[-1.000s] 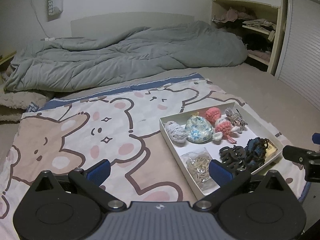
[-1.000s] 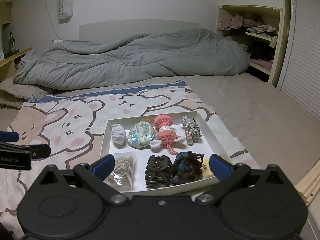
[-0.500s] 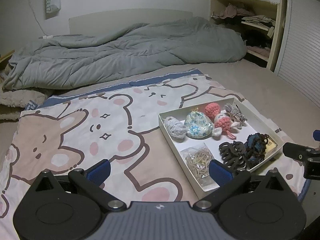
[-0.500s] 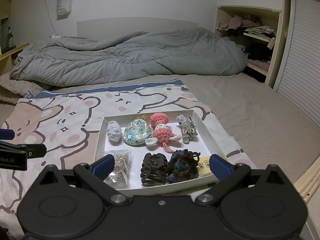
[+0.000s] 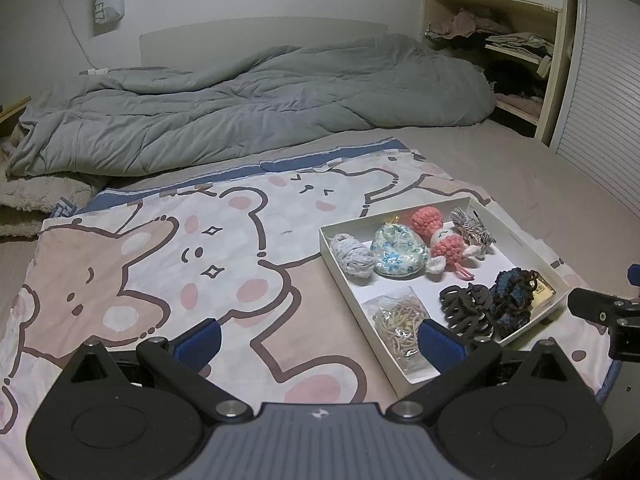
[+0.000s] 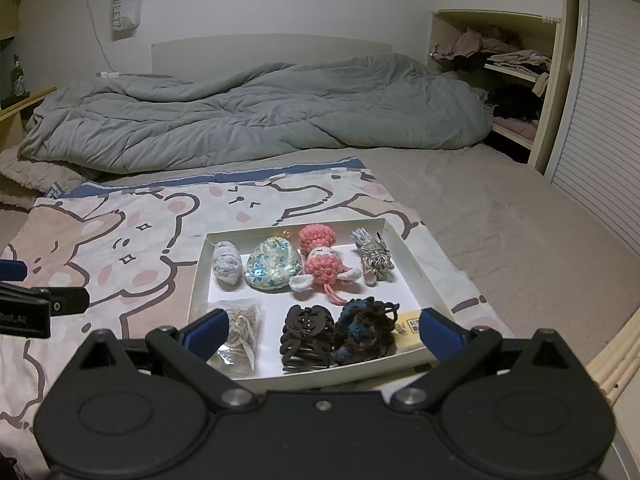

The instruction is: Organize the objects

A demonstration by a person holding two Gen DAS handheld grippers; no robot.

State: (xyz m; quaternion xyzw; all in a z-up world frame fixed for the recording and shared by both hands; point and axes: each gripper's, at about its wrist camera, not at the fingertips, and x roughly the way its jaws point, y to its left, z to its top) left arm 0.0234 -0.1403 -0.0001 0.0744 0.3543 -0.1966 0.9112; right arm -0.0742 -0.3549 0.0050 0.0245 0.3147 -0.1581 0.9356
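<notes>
Both the left gripper (image 5: pixel 318 340) and the right gripper (image 6: pixel 322 330) hover spread wide, holding nothing. The white tray (image 6: pixel 418 270) of trinkets lies just ahead on the bear-print blanket (image 5: pixel 160 264), off to the left gripper's right. Only the right wrist view shows the bottle (image 6: pixel 17 76) (far left shelf) beyond the grey duvet (image 6: pixel 256 120).

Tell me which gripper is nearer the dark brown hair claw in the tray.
Right. The right gripper hovers open directly before the hair claw, framing it. The left gripper sits off to the claw's left, over the bear blanket.
</notes>
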